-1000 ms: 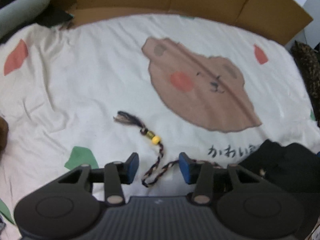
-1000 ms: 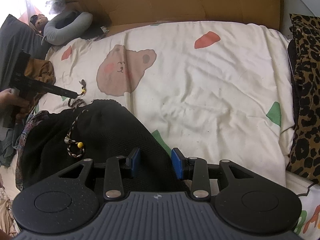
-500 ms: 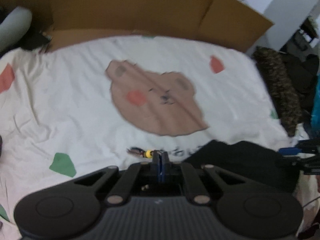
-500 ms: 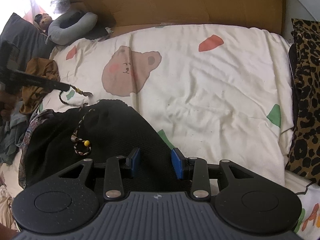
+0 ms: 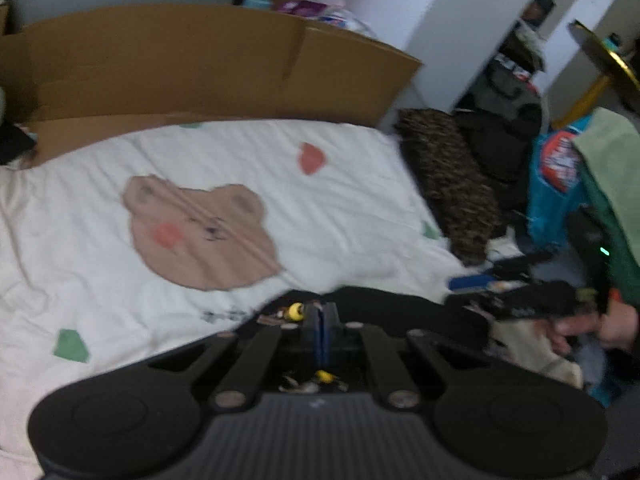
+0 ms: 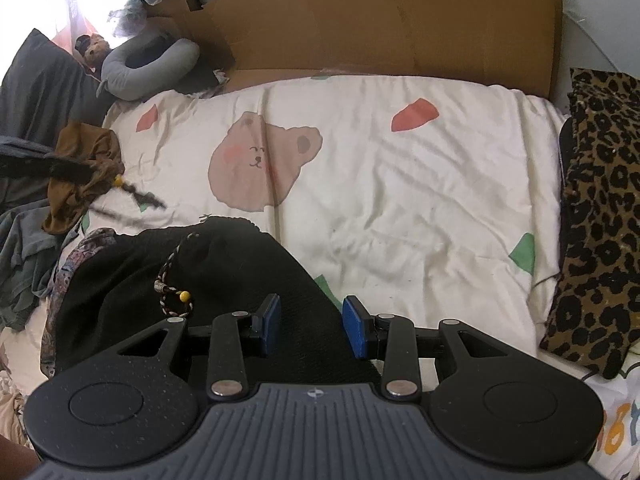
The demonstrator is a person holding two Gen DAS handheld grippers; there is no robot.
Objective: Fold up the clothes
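Note:
A black garment [image 6: 224, 276] lies bunched at the near edge of the bed, with a braided drawstring loop and yellow bead [image 6: 183, 296] on top. My left gripper [image 5: 321, 320] is shut on the other braided drawstring, whose yellow bead [image 5: 295, 311] shows just left of the pads. In the right wrist view that cord [image 6: 136, 196] hangs blurred above the sheet from the left gripper [image 6: 64, 168]. My right gripper [image 6: 312, 328] is open over the black garment, with fabric lying between its blue pads [image 6: 269, 322] and no visible pinch.
The cream bedsheet [image 6: 400, 200] has a bear print. Brown cardboard [image 6: 360, 20] lines the far side. A leopard-print fabric [image 6: 600, 200] lies along the right edge. A brown garment [image 6: 80, 172], a clothes pile [image 6: 24, 248] and a grey neck pillow [image 6: 148, 68] sit at the left.
My left gripper closed on the drawstring and rose, lifting the cord off the sheet and swinging toward the black garment. The right gripper barely moved and stayed open.

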